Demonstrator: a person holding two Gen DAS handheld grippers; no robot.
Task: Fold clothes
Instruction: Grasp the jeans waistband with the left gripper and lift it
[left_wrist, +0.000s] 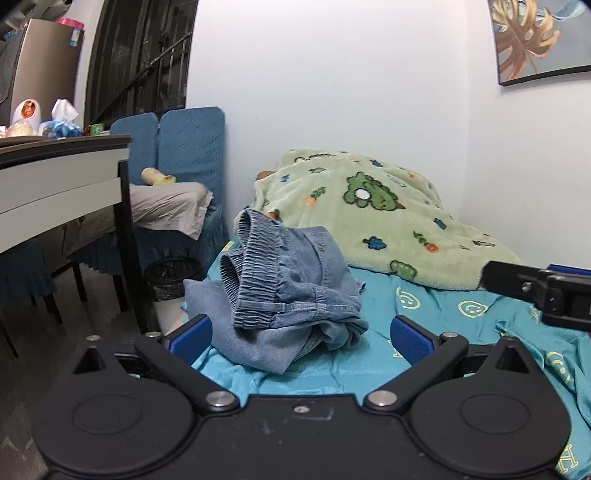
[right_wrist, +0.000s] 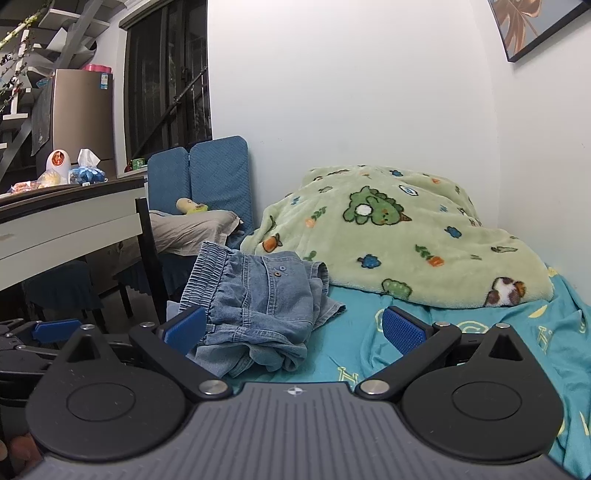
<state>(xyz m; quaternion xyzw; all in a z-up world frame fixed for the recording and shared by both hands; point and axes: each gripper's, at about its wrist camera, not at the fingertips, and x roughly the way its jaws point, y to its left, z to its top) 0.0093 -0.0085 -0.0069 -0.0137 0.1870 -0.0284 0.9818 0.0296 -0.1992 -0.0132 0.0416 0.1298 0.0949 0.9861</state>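
Denim shorts lie in a crumpled heap on the teal sheet, just ahead of both pairs of fingers, with the gathered elastic waistband standing up at the far left of the pile and the legs bunched low at the near side. From the left gripper the heap sits straight ahead and slightly left of centre, its near folds reaching in between the two blue pads; from the right gripper it lies ahead and to the left, with the left pad overlapping the cloth's near edge, though I cannot tell whether it touches. The pile's long axis seems to run away from the fingers, from the bunched legs near them up to the waistband. I'd judge the left gripper the better placed for a first grab. Both sets of fingers are spread wide and carry nothing. A green fleece blanket lies beyond the shorts to the right, clear of either pair of fingers. The right gripper's tip pokes into the left camera's right edge.
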